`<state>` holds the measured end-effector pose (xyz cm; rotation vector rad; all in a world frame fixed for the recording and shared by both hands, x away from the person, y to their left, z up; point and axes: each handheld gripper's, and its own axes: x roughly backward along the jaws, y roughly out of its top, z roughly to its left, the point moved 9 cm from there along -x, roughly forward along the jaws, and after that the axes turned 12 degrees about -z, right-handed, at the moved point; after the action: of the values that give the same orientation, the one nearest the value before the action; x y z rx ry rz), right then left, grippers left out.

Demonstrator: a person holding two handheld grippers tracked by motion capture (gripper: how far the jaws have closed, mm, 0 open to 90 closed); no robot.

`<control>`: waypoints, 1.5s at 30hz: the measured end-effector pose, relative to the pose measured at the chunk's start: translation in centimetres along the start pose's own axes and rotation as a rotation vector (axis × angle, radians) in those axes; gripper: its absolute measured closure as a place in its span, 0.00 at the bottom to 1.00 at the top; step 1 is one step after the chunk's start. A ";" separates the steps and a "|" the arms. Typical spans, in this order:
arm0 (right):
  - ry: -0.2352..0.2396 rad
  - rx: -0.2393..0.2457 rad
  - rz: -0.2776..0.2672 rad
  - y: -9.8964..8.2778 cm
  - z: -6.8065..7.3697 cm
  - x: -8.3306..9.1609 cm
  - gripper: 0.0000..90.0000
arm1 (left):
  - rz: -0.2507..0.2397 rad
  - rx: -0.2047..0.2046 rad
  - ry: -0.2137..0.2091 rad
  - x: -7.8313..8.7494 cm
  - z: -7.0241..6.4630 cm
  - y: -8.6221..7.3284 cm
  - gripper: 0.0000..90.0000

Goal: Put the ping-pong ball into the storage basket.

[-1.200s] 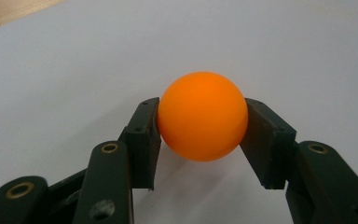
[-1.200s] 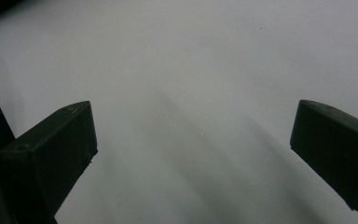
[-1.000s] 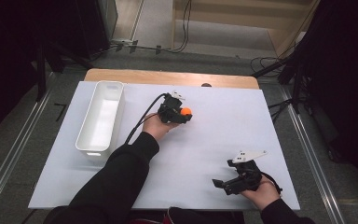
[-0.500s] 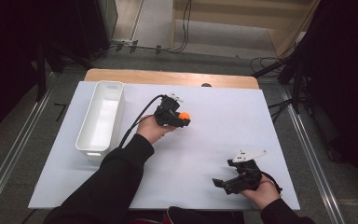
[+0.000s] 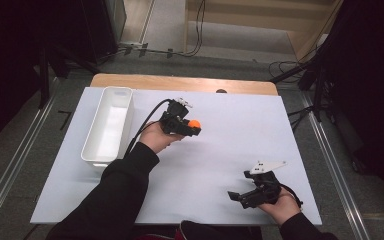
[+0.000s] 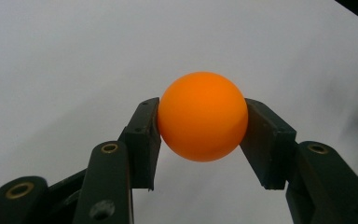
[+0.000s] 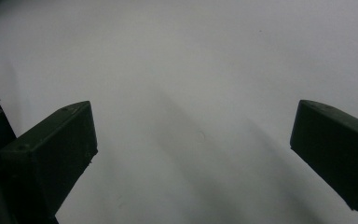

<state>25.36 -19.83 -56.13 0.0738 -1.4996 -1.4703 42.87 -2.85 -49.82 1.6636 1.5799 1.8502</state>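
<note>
An orange ball (image 6: 202, 115) sits pinched between the two black jaws of my left gripper (image 6: 201, 135), whose pads press on its left and right sides. From the high view the same ball (image 5: 194, 123) hangs above the middle of the white table sheet (image 5: 220, 150), held by the left gripper (image 5: 192, 128) in the person's left hand. My right gripper (image 5: 234, 196) rests near the sheet's front right corner, jaws wide apart. In the right gripper view the right gripper (image 7: 196, 154) has nothing but white sheet between its fingers.
A long white tray (image 5: 108, 125) lies along the left part of the sheet, a short way left of the left hand. A wooden table edge (image 5: 180, 83) shows behind the sheet. Cables and dark stands crowd the floor beyond.
The left hand has lifted the ball a little and drifted slightly toward the left and back. The right hand and its gripper have stayed where they were.
</note>
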 end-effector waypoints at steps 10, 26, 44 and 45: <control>0.002 0.000 -0.003 0.1 -0.1 -0.1 0.00 | -0.015 0.011 0.006 1.2 0.3 0.5 0.56; -0.004 -0.011 -0.006 0.1 -0.2 0.0 0.00 | -0.015 0.012 0.011 3.5 1.0 1.2 0.56; 0.000 -0.010 -0.005 0.1 -0.1 0.1 0.00 | -0.036 0.034 0.005 5.6 1.7 1.9 0.56; -0.002 -0.011 -0.005 0.1 -0.1 0.1 0.00 | -0.034 0.034 0.010 5.7 1.8 1.9 0.56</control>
<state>25.45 -19.97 -56.05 0.0696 -1.4938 -1.4828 43.23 1.48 -45.28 1.6341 1.6414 1.8279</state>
